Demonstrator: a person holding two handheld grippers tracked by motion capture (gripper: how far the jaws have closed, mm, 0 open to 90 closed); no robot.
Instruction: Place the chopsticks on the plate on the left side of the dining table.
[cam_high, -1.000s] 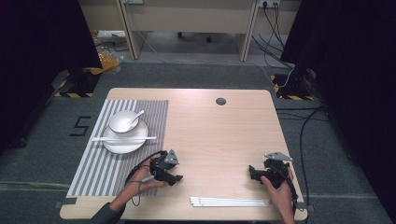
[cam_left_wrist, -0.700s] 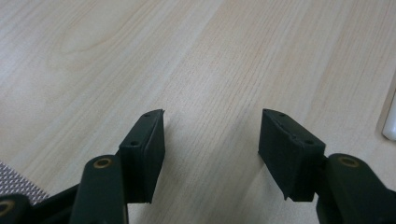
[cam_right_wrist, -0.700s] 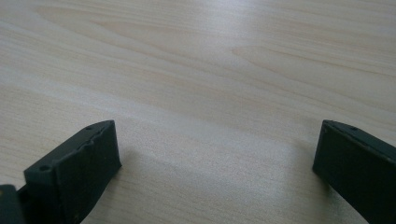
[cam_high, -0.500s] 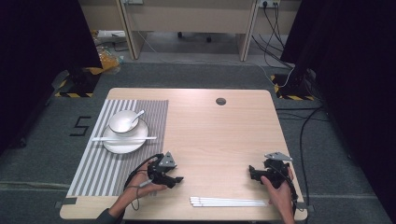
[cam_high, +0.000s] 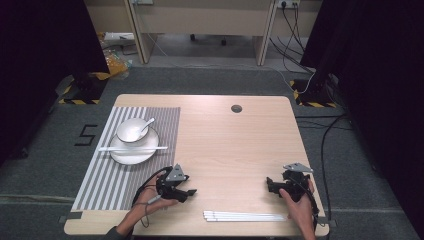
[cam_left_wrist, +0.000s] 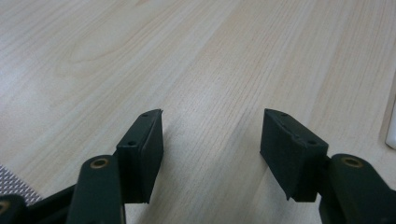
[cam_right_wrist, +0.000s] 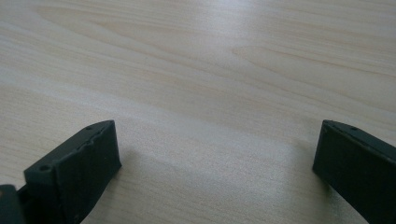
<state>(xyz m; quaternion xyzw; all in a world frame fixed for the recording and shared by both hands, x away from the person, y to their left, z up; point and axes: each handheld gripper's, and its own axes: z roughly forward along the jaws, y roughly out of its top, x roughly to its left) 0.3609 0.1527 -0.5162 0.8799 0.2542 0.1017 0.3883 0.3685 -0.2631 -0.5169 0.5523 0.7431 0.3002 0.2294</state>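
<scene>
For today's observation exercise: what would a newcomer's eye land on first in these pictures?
Probably the white bowl with a spoon, on a plate on the striped mat at the table's left. Next, the two black tools near the front edge, the left tool and right tool, both open and empty. White chopsticks lie between them.

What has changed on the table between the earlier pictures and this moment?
Almost nothing. The left gripper and the right gripper rest open on the table where they were, and neither holds anything. The white chopsticks at the near edge, the bowl with its spoon and the plate stayed in place.
</scene>
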